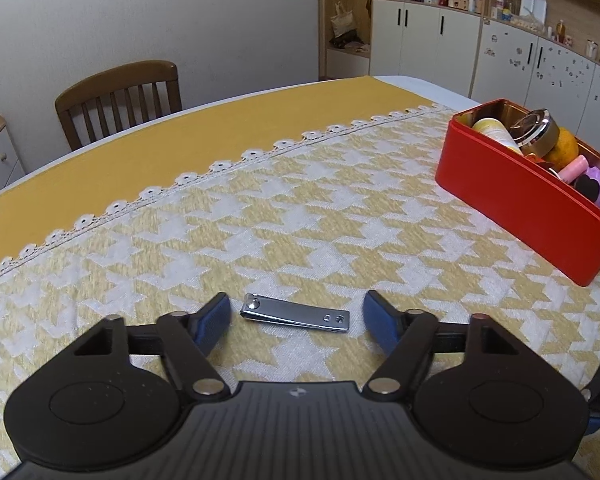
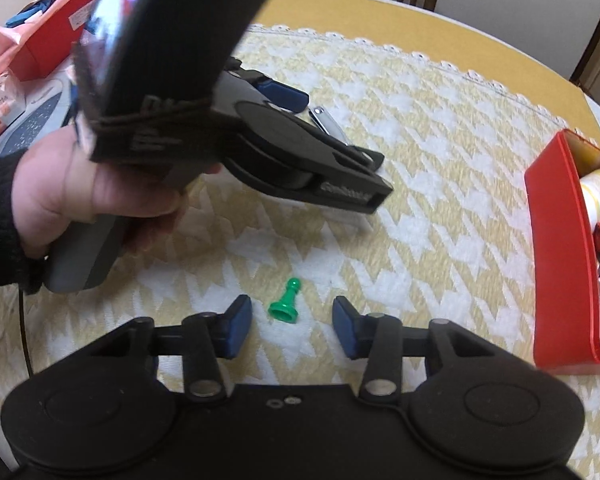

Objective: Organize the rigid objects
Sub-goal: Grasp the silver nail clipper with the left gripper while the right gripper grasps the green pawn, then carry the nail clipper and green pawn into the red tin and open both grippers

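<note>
Nail clipper (image 1: 295, 315) was lying flat on the houndstooth cloth (image 1: 300, 216) that covered the bench, well apart from the red box (image 1: 516, 200), on the side of the box facing us. We used that box as our reference for everything. It was already pretty full: a gold-rimmed round tin (image 1: 536, 130), a pale tube (image 1: 496, 134), an orange fruit (image 1: 564, 148) and a pink and a purple item all sat inside it.

We had the left tool (image 1: 296, 314) low over the clipper, with one blue pad on each end of it. Neither pad touched the metal, so the fingers were spread with the clipper between them and gaps on both sides. From the right wrist view we could see the left tool from the side, gripped by a hand (image 2: 80, 188) in a black sleeve, its blue fingertips (image 2: 284, 94) just beside the clipper.

Green pawn (image 2: 285, 306) was also on the cloth, again well away from the box, and nearer to us than the clipper. It looked tipped over with its base towards us. We had the right tool (image 2: 288, 322) over it, pads on either side of the base, not touching it as far as we could tell, so we'd call that one spread too.

Beyond the box and the cloth's lace edge, the bench showed plain yellow, with a wooden chair (image 1: 120, 100) behind that.
</note>
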Motion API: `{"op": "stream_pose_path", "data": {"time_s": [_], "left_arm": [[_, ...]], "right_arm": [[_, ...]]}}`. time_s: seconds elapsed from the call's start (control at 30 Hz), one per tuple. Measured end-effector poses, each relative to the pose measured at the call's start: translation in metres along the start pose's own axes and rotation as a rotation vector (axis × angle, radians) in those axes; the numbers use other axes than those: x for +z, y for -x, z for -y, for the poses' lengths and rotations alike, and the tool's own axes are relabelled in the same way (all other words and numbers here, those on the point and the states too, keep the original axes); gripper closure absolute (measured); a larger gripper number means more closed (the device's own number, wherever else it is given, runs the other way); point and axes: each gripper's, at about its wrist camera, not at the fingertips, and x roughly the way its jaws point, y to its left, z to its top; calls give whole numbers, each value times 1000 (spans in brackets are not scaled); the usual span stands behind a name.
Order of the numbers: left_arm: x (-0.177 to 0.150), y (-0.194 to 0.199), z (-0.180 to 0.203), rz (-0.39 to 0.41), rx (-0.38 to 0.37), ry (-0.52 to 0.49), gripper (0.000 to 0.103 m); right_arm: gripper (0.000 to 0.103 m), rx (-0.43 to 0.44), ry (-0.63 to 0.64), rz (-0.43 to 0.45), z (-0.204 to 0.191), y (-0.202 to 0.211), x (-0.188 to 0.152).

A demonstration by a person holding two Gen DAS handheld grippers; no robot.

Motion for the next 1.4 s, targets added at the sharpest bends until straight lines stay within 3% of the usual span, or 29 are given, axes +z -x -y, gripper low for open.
{"op": "stream_pose_path", "data": {"time_s": [0.1, 0.33, 0.67, 1.03, 1.4], "left_arm": [[1, 1, 2, -4, 3, 8, 45], [2, 3, 2, -10, 12, 15, 46], [0, 14, -11, -51, 1, 139, 46], [5, 58, -8, -61, -17, 222, 46], [32, 110, 25, 5, -60, 177, 46]], "right_arm": [[67, -12, 1, 3, 0, 0, 0], [89, -35, 0, 4, -1, 0, 0], [89, -27, -48, 33, 8, 15, -5], [89, -37, -76, 114, 31, 59, -8], [89, -41, -77, 132, 51, 101, -20]]}}
